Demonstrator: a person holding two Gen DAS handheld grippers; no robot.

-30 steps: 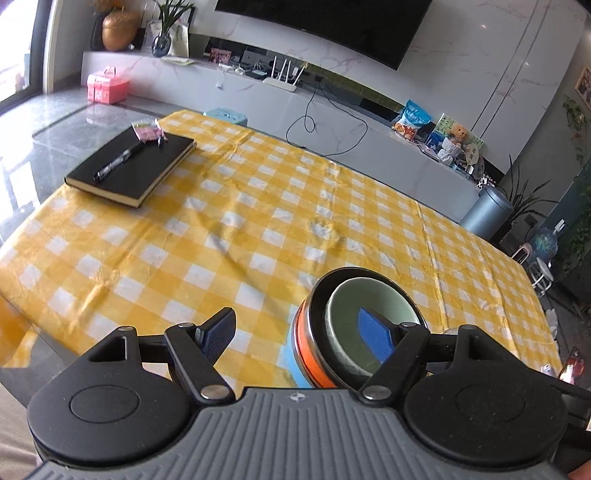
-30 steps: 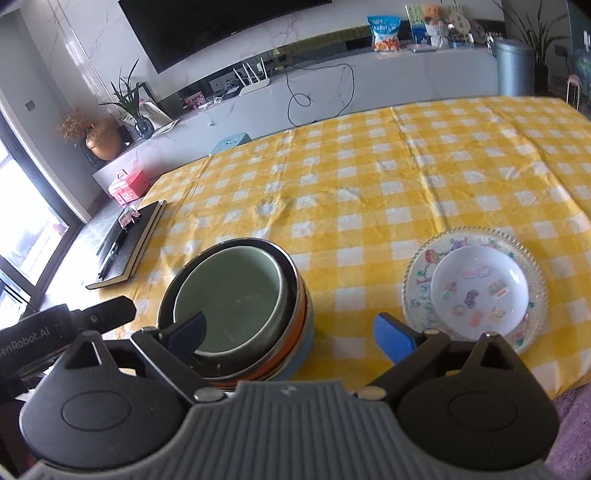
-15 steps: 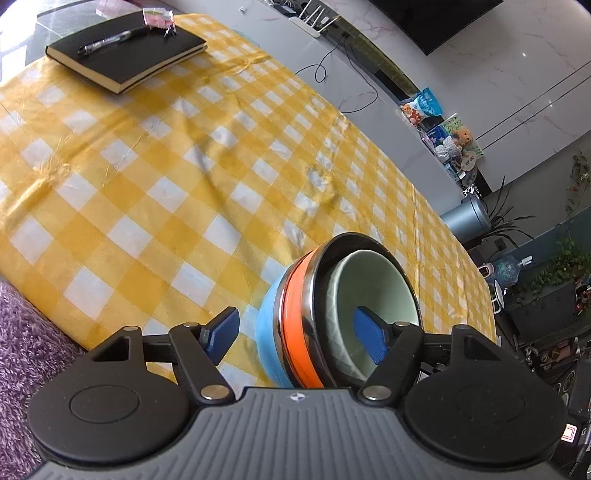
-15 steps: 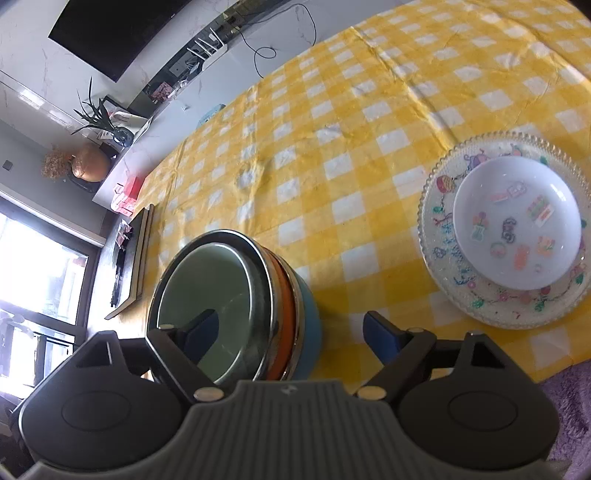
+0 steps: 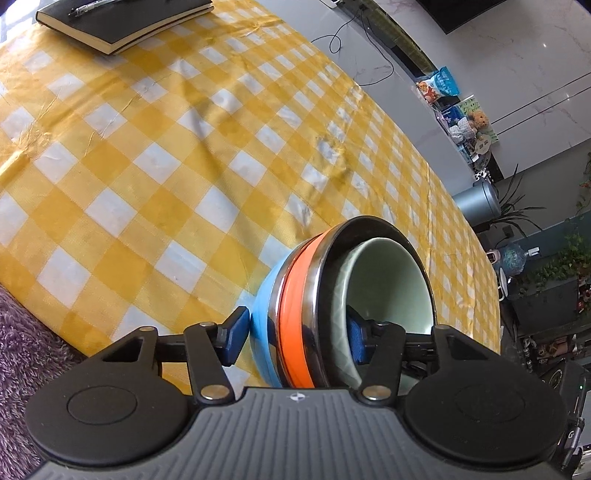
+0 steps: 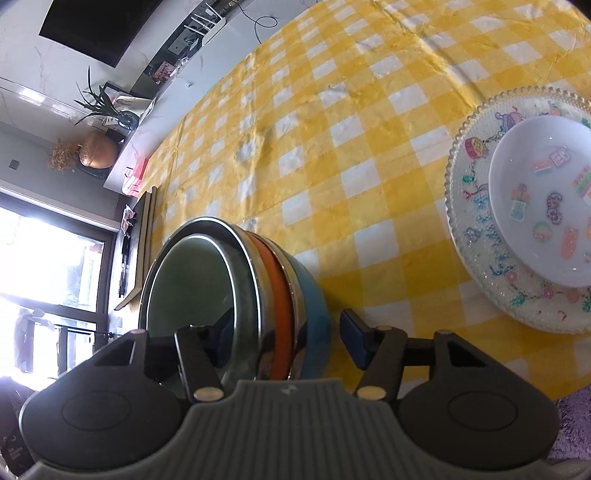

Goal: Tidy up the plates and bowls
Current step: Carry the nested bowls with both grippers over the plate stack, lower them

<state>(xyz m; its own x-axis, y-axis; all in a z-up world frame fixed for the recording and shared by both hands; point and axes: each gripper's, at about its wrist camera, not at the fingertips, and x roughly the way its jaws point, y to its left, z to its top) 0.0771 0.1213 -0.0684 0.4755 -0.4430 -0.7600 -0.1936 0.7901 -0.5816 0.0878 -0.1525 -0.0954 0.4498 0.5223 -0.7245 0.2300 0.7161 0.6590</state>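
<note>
A nested stack of bowls [image 5: 295,295], blue at the bottom, then steel and orange, with a pale green bowl [image 5: 388,280] inside, stands near the table's front edge. My left gripper [image 5: 295,334] straddles the stack's rim, one finger outside on the blue wall, one inside the green bowl, pressing on it. My right gripper [image 6: 291,336] straddles the opposite rim of the stack [image 6: 280,291]; its outer finger [image 6: 354,339] stands apart from the blue wall. A white bowl [image 6: 543,206] sits on a patterned glass plate [image 6: 476,236] to the right.
A yellow checked tablecloth [image 5: 184,166] covers the table. A black notebook [image 5: 125,18] with a pen lies at the far left corner. A purple rug [image 5: 14,332] lies below the front edge. A TV console runs along the far wall.
Both grippers have dropped lower and closer over the stack's rim. The left fingers have closed from wide open onto the stack's wall.
</note>
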